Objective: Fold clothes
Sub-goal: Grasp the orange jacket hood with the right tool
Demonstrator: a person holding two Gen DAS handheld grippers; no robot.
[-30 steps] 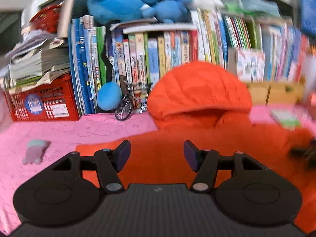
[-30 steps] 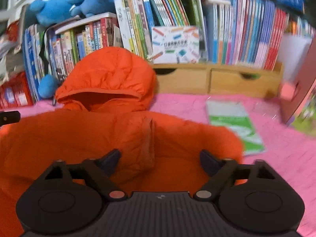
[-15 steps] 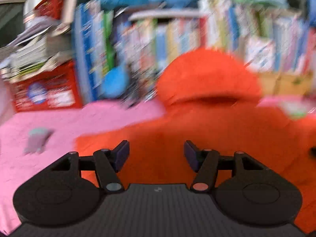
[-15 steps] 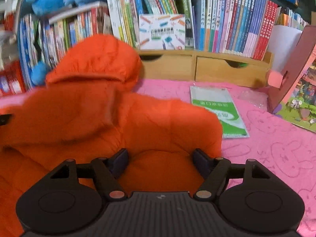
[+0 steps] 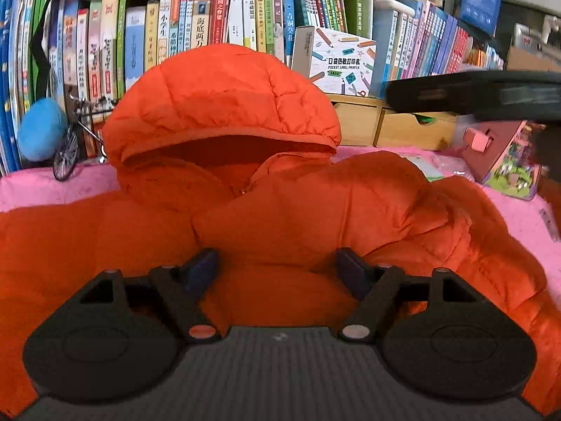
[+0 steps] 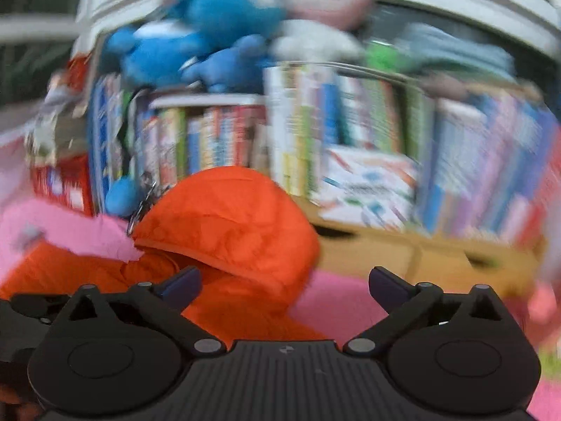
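Since before, the folded orange jacket looms nearer, both grippers' fingers opening, grasping nothing.

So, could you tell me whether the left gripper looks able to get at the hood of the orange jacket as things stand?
Probably yes. The left gripper sits low over the jacket with its jaws opening, pinching no fabric, and the hood lies straight ahead with only the jacket's body between.

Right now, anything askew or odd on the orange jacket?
Yes. The orange jacket is lumpy: its right sleeve is folded across the front in a bunched heap, not flat. The hood stands puffed up against the books. No damage shows.
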